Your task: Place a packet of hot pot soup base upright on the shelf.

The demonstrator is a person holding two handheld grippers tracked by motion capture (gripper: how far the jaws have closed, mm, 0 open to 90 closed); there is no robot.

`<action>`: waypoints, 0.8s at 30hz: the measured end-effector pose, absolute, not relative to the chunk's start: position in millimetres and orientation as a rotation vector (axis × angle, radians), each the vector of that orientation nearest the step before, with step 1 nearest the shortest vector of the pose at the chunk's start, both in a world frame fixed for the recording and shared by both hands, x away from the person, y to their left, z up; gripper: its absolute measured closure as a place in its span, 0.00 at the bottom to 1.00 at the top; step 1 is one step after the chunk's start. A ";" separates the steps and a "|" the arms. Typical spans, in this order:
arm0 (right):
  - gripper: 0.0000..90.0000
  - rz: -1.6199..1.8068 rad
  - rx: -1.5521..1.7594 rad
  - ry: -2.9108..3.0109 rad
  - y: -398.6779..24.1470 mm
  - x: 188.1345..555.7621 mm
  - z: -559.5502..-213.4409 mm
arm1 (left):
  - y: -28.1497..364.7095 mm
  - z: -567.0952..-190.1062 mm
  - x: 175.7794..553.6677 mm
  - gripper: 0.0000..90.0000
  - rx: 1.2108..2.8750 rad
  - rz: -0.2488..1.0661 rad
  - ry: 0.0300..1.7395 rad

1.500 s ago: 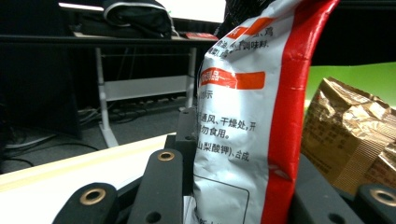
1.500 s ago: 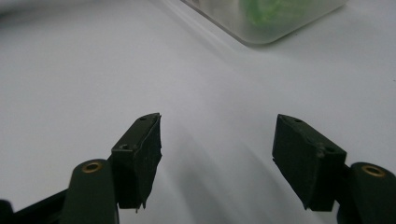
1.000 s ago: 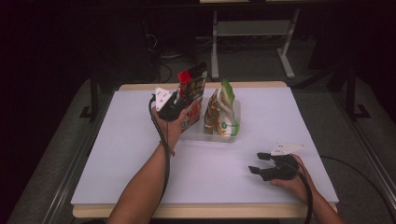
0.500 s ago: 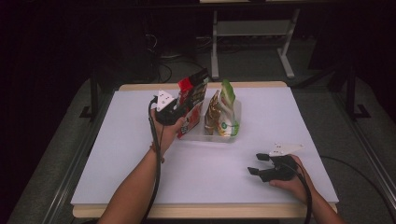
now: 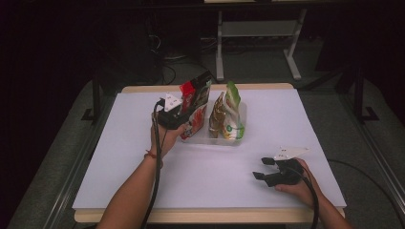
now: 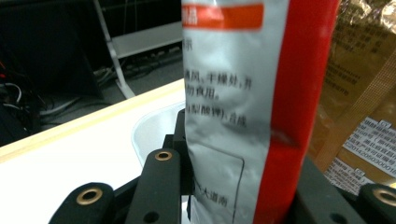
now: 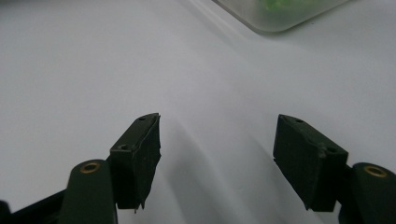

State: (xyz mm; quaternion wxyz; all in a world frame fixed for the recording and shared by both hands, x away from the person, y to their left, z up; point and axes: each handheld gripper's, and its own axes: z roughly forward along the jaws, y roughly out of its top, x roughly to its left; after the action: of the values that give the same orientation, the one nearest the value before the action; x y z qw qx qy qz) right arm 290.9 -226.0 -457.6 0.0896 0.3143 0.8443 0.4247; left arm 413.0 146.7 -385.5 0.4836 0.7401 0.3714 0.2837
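Left gripper [image 5: 184, 112] clamps red-and-silver foil snack pouch [image 6: 252, 93] upright at left end of clear plastic tray [image 5: 241, 136], prob. to slot it beside gold and green pouches [image 5: 228, 114]. Right gripper [image 7: 217, 154], jaws apart w/ nothing between, rests on white tabletop [image 5: 215, 176] near the tray's right, clear of the work.

The white desk [image 5: 119, 157] carries a clear tray [image 5: 210, 139] just beside the left tool [image 5: 180, 110], well apart from the right tool [image 5: 263, 168].
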 end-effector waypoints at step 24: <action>0.34 1.247 0.928 2.530 -225.0 291.0 -458.3 | 142.8 -404.1 405.8 0.80 1.790 0.723 0.876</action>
State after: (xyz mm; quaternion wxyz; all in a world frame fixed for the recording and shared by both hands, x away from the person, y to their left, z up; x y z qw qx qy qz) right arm 291.0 -225.0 -458.3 0.0860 0.3112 0.8489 0.4185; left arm 405.8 142.8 -404.1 0.4890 0.7366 0.3604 0.2973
